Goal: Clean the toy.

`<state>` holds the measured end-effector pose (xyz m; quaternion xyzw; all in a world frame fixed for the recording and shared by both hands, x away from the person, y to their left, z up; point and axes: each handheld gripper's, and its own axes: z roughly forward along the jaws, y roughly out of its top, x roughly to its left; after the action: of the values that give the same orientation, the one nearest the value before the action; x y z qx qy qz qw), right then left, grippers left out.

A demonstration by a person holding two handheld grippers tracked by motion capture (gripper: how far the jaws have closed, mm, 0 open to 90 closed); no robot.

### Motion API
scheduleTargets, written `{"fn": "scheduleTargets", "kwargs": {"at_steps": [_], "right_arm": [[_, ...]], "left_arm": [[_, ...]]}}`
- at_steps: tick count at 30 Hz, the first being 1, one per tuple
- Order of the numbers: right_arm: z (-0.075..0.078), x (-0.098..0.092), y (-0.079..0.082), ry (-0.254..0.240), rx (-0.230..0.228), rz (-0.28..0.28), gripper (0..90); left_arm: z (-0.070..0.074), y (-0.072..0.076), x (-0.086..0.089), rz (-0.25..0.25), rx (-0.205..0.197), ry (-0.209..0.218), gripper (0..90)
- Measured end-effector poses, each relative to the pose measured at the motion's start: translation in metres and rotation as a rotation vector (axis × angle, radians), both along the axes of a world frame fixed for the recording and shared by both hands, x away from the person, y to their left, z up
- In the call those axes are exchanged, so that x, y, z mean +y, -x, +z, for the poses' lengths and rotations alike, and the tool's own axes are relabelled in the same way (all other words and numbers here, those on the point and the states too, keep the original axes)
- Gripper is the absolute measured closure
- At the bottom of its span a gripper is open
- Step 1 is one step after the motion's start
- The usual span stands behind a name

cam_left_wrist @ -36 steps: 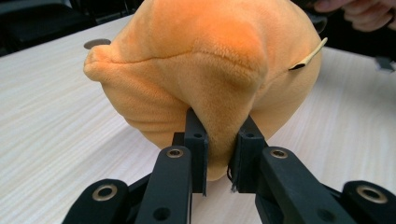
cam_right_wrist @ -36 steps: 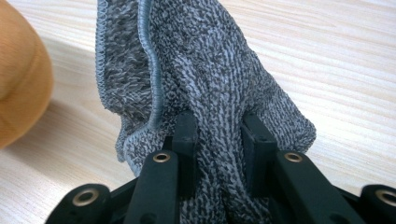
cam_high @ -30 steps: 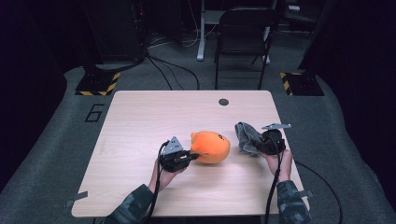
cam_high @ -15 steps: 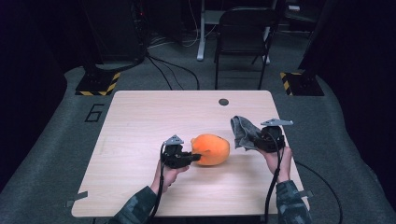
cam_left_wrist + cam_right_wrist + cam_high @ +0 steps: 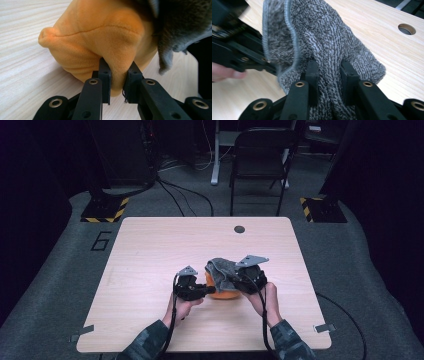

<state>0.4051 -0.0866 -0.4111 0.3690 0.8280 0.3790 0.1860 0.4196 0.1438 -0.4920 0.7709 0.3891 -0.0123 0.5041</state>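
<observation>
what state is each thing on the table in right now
orange plush: lying on the table, a fold pinched by the left gripper
grey cloth: bunched, draped over the plush, clamped in the right gripper
table: bare wood, one round hole

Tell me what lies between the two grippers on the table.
The orange plush, partly under the grey cloth, lies between the left gripper and right gripper, seen in the high view.
</observation>
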Motion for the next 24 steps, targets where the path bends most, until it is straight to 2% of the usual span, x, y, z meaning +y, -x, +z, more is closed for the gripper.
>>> {"fn": "scheduleTargets", "kwargs": {"at_steps": [1, 6, 8, 12, 13, 15, 16, 17, 19, 20, 24], "right_arm": [[-0.002, 0.0, -0.001, -0.003, 0.006, 0.004, 72.3], [0.003, -0.001, 0.003, -0.029, -0.037, 0.005, 72.1], [0.004, 0.001, 0.004, -0.035, -0.046, 0.025, 72.2], [-0.001, 0.008, 0.004, 0.032, -0.055, 0.031, 72.3], [-0.002, 0.009, 0.005, 0.05, -0.054, 0.012, 72.3], [-0.004, 0.01, 0.004, 0.101, -0.068, 0.022, 72.4], [-0.005, 0.01, 0.005, 0.1, -0.064, 0.006, 72.4], [-0.006, 0.008, 0.003, 0.122, -0.074, 0.018, 72.4], [-0.008, 0.005, 0.0, 0.129, -0.069, 0.002, 72.5], [-0.008, 0.002, 0.0, 0.122, -0.049, -0.009, 72.5], [-0.01, -0.011, -0.006, 0.146, -0.042, -0.038, 72.4]], "left_arm": [[-0.001, -0.001, 0.0, -0.003, 0.0, 0.004, 78.6], [0.0, -0.001, -0.001, -0.006, -0.013, -0.003, 78.1], [0.0, 0.0, -0.001, -0.01, -0.021, -0.011, 78.1], [-0.001, 0.001, -0.002, -0.012, -0.025, -0.014, 78.2], [-0.002, 0.001, -0.002, -0.019, -0.026, -0.014, 78.2], [-0.002, 0.001, -0.003, -0.018, -0.027, -0.019, 78.1], [-0.003, 0.001, -0.003, -0.021, -0.028, -0.018, 78.0], [-0.003, 0.0, -0.003, -0.022, -0.028, -0.02, 78.0], [-0.004, 0.001, -0.003, -0.02, -0.03, -0.017, 78.0], [-0.004, 0.001, -0.004, -0.017, -0.022, -0.012, 78.0], [-0.004, 0.002, -0.003, -0.023, -0.027, -0.014, 77.9]]}}
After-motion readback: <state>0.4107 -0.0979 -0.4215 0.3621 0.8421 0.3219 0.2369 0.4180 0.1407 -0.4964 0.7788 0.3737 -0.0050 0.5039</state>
